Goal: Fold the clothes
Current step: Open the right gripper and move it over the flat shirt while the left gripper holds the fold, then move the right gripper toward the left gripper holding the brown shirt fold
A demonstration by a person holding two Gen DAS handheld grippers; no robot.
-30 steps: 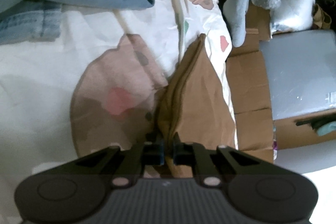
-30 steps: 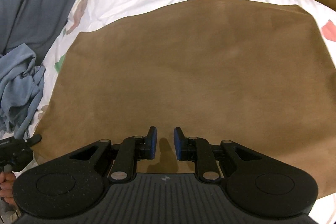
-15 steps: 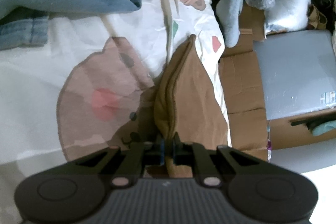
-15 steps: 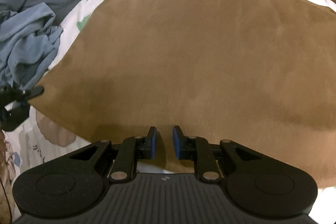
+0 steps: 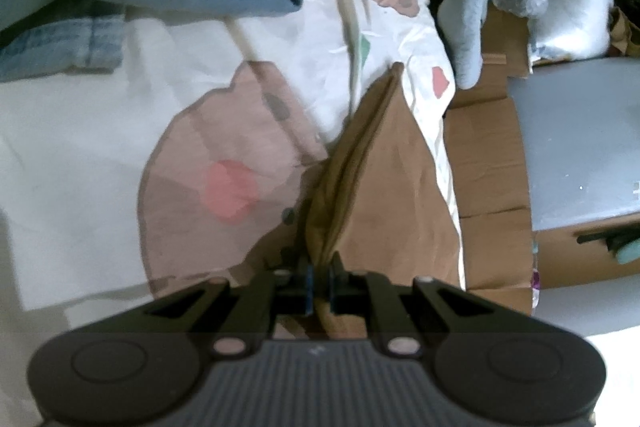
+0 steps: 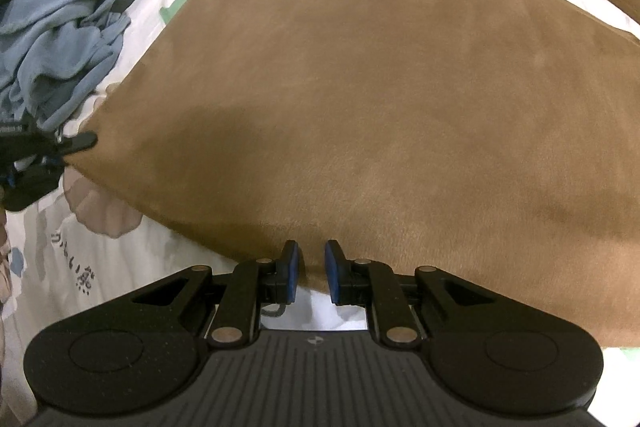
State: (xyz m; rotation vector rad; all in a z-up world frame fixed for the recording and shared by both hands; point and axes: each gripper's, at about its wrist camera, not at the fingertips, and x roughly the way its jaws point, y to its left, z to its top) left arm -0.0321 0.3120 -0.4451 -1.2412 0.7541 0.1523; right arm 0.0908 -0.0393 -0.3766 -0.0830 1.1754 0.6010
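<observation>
A brown garment (image 6: 380, 99) lies spread flat over a white patterned bedsheet (image 6: 104, 267). My left gripper (image 5: 319, 281) is shut on the brown garment's corner (image 5: 360, 163), which runs away from the fingers as a folded edge. It also shows at the left edge of the right wrist view (image 6: 60, 143), pinching that corner. My right gripper (image 6: 311, 269) stands slightly open at the garment's near edge, with nothing between its blue pads.
A pile of blue-grey clothes (image 6: 52, 39) and jeans (image 5: 60, 43) lies on the bed to the left. A grey neck pillow (image 5: 464, 23), cardboard (image 5: 488, 163) and a grey box (image 5: 580, 139) sit beyond the bed's edge.
The right gripper has drawn back to the garment's near edge, so white sheet shows under its fingers. The left gripper keeps its hold on the corner and has shifted a little.
</observation>
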